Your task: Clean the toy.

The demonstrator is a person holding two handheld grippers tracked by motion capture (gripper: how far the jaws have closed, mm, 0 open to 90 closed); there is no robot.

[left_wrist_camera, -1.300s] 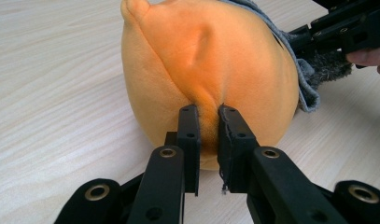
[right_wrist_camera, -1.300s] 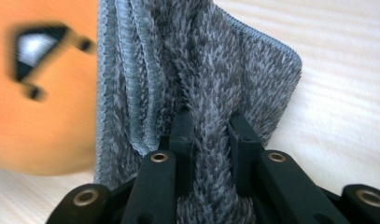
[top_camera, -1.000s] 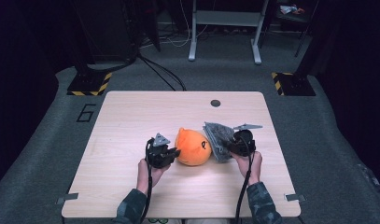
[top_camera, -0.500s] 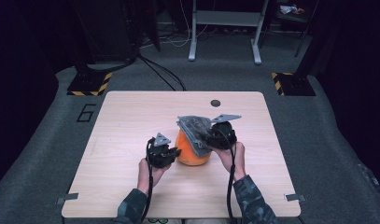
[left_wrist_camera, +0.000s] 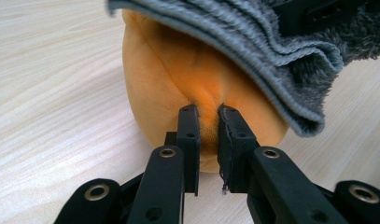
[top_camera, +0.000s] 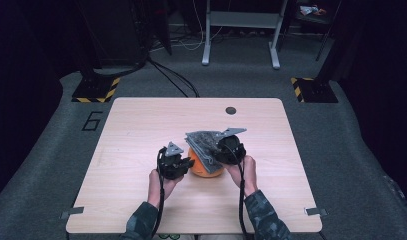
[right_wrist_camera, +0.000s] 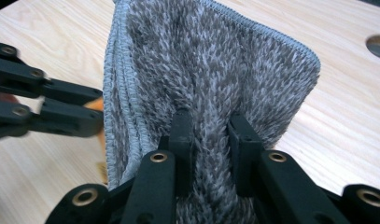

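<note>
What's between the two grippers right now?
The orange plush, with the grey towel draped over it; clearest in the high view.

Bright tabletop in a dark room, lit from above

In the high view the tabletop is evenly lit while the floor and room edges sink into near black, and the picture is soft and grainy. Both gripper views are bright and glare-free; the nearest black fingers and the grey cloth close to the lens look slightly soft
</note>
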